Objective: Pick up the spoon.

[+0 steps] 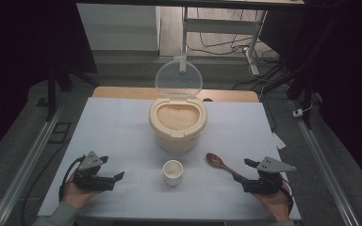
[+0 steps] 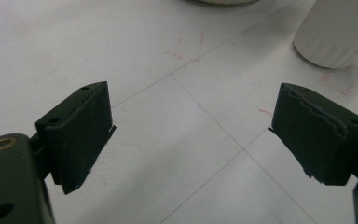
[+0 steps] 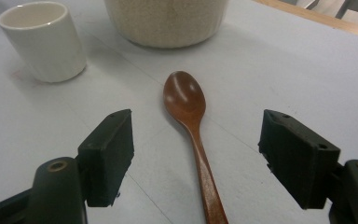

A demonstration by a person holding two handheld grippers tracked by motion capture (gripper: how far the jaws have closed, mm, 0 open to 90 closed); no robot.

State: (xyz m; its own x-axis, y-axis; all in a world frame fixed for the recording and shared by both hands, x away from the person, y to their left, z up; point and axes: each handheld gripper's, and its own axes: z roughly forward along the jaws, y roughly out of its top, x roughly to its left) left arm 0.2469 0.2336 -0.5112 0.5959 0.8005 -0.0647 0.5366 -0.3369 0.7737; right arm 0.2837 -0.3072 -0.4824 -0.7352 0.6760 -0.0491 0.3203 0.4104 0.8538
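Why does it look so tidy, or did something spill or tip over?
Nothing stands out. The rice container stands upright with its clear lid flipped open, and no grains show on the white table cover. The small cup stands upright, and the wooden spoon lies flat between the right hand-held gripper's open jaws.

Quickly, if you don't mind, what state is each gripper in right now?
Left gripper: open, jaws wide apart over the bare table, holding nothing.
Right gripper: open, jaws either side of the wooden spoon, not closed on it.
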